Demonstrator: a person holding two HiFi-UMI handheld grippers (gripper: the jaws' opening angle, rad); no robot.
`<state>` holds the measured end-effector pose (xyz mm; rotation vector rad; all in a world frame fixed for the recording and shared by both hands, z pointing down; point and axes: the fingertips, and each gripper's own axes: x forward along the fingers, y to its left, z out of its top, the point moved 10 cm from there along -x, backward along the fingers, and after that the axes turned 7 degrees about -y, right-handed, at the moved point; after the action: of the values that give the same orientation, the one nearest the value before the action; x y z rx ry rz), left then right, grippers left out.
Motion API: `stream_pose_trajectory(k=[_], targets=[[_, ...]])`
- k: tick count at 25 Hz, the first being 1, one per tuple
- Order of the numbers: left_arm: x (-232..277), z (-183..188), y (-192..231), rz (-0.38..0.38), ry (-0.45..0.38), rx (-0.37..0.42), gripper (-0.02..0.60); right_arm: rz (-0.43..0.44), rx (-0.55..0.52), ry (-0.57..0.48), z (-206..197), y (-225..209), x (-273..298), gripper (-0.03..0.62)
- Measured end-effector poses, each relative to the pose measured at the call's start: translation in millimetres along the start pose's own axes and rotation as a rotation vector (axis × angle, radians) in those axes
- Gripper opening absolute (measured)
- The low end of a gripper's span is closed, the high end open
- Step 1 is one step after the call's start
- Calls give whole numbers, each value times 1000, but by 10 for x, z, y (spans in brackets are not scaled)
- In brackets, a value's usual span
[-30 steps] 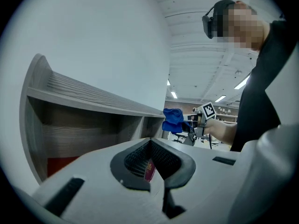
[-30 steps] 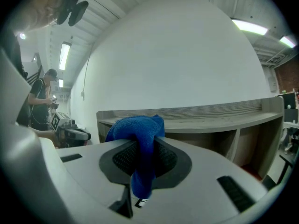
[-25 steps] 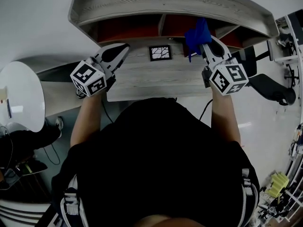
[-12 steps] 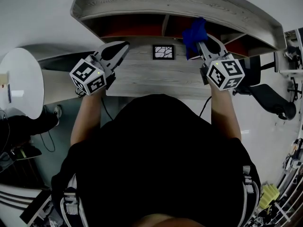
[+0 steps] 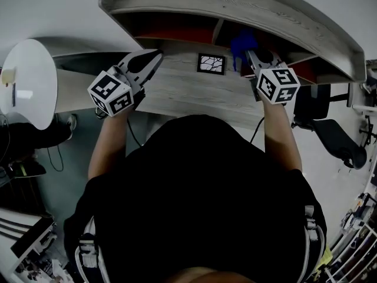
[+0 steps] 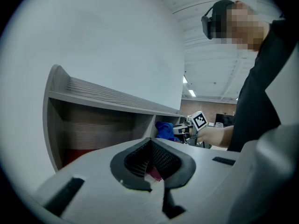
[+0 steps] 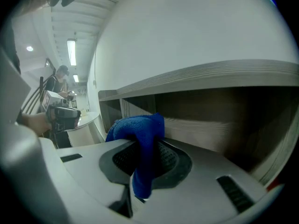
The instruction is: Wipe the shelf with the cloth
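Observation:
A grey wooden shelf (image 5: 235, 5) with red-floored compartments stands at the back of the desk. My right gripper (image 5: 254, 56) is shut on a blue cloth (image 5: 242, 42), held at the mouth of the right-hand compartment; in the right gripper view the blue cloth (image 7: 140, 139) bunches out between the jaws in front of the shelf's wooden back wall (image 7: 205, 125). My left gripper (image 5: 152, 59) hovers over the desk's left part, shut with nothing in it. In the left gripper view the shelf (image 6: 103, 106) lies ahead, with the cloth (image 6: 164, 129) and the other gripper beyond.
A small black-framed picture (image 5: 211, 63) stands on the grey wooden desk (image 5: 194, 96) between the grippers. A round white table (image 5: 29, 81) is at the left. A black chair (image 5: 336, 134) stands at the right.
My right gripper has carried the blue cloth forward, up to the shelf's right compartment. The head view has shifted, and the left gripper has hardly moved.

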<state>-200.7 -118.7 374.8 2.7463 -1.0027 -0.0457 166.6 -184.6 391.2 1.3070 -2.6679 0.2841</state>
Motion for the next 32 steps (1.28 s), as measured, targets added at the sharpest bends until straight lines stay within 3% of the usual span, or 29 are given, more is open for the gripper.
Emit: stream_pose_trajectory(k=[9,17,26,32], targets=[[-166,-58,-35,69,14,-9,15,37,-17,65,-166,-107,416,52],[-287,-103,-30,117,10,-25,15,24,-102,168,-377,-174,791,52],[-297,-143,-17,129,7,-40,15,-51,-316,322,-529,-260,1039,52],[-223,-135,-18,110,10,-36,15,-40,-497,396,-501,-195,1158,52]])
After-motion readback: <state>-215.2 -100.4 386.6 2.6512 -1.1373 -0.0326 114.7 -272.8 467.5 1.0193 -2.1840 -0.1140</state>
